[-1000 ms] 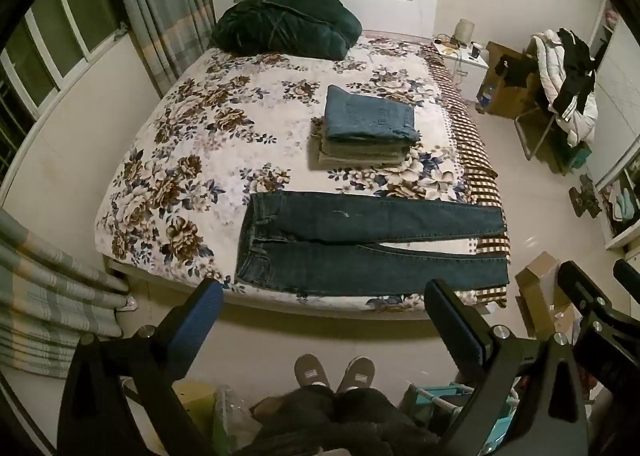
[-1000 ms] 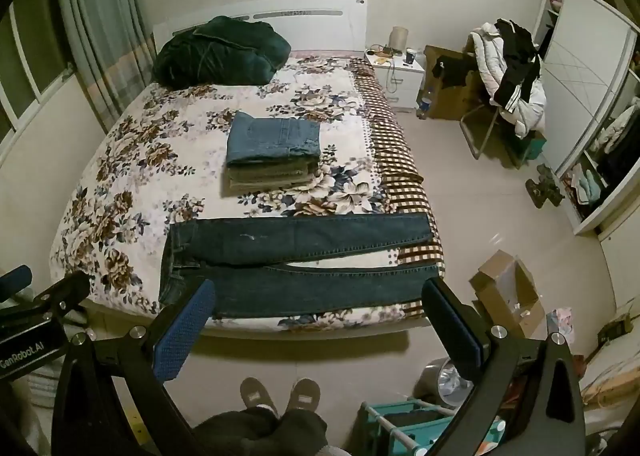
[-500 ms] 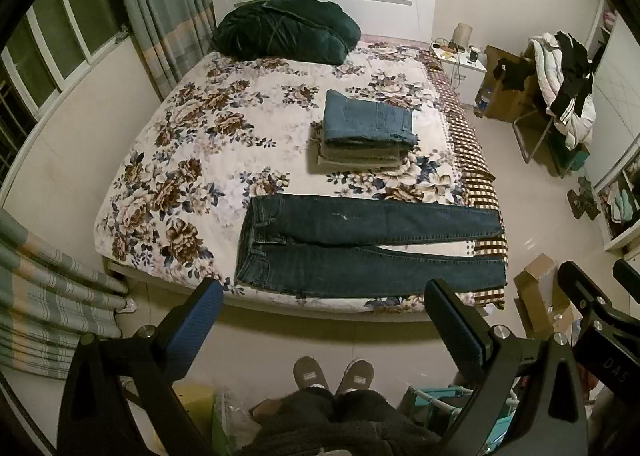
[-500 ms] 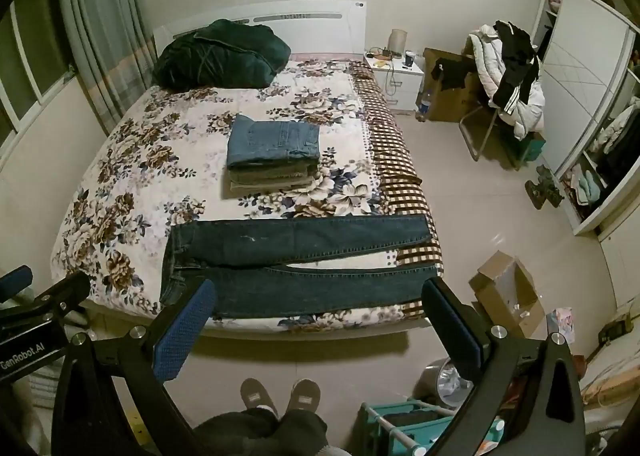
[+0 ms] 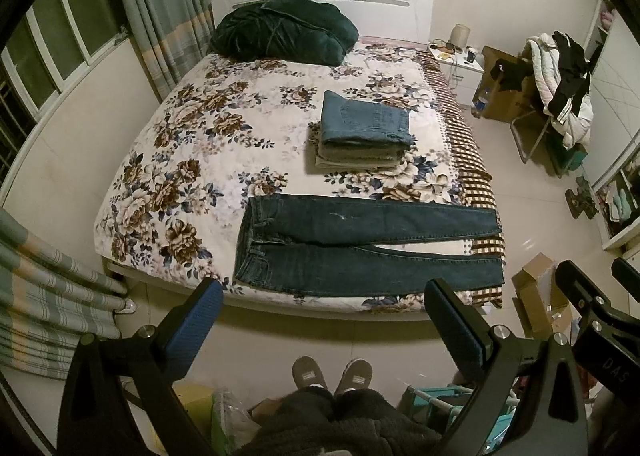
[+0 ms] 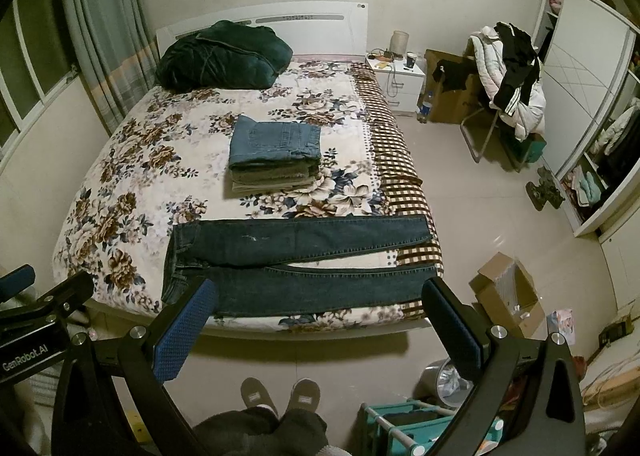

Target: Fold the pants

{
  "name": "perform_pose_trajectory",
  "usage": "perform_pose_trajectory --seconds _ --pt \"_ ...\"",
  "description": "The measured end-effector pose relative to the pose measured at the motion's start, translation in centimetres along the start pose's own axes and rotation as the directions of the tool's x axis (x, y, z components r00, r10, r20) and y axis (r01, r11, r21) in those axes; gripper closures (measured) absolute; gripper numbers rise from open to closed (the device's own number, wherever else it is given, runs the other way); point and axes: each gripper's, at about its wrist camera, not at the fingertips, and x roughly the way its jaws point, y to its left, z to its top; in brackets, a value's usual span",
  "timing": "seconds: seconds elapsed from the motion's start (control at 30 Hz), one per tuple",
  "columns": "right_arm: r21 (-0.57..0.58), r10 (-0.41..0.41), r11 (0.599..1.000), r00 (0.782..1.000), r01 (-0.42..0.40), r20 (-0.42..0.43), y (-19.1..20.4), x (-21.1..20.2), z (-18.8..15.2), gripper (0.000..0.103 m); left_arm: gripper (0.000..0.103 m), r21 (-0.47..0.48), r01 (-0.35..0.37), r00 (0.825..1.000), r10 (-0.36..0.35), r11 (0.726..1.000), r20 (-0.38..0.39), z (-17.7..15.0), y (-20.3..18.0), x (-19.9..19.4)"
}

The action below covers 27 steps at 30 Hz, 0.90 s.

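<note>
Item: dark jeans (image 5: 360, 248), spread flat along the foot edge of the bed (image 5: 168, 159), waistband toward the window-side corner, legs slightly parted and their cuffs at the opposite corner. Unfolded as yet. Behind them, mid-bed: stack of folded pants (image 5: 364, 135). I held the left tongs (image 5: 324, 320) and right tongs (image 6: 320, 320) back over the floor, both spread wide, gripping nothing. Step, as I judged: approach. Next called for: lowering onto one leg's outer edge to lay it over the other.
</note>
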Motion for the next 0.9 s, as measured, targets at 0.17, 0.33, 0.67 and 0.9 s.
perform_pose_trajectory --seconds 0.17,0.33,0.67,0.9 --pt "-0.002 0.001 1.000 1.000 -0.001 0.000 0.1 0.1 -0.2 0.000 0.000 0.000 -0.003 1.000 0.003 1.000 0.003 -0.1 -0.1 0.0" --pt "-0.001 0.004 1.000 1.000 -0.004 0.001 0.1 0.0 -0.2 0.000 0.000 0.001 0.000 1.000 0.000 1.000 0.002 -0.1 0.0 0.0" --pt "0.003 0.003 1.000 1.000 -0.003 0.003 0.1 -0.7 0.2 0.000 0.000 -0.001 -0.003 1.000 0.003 1.000 0.010 0.3 -0.2 -0.4" --pt "0.004 0.005 1.000 1.000 -0.005 0.004 0.1 -0.8 0.2 0.000 0.000 0.000 -0.003 1.000 0.003 1.000 0.011 0.3 -0.2 -0.5"
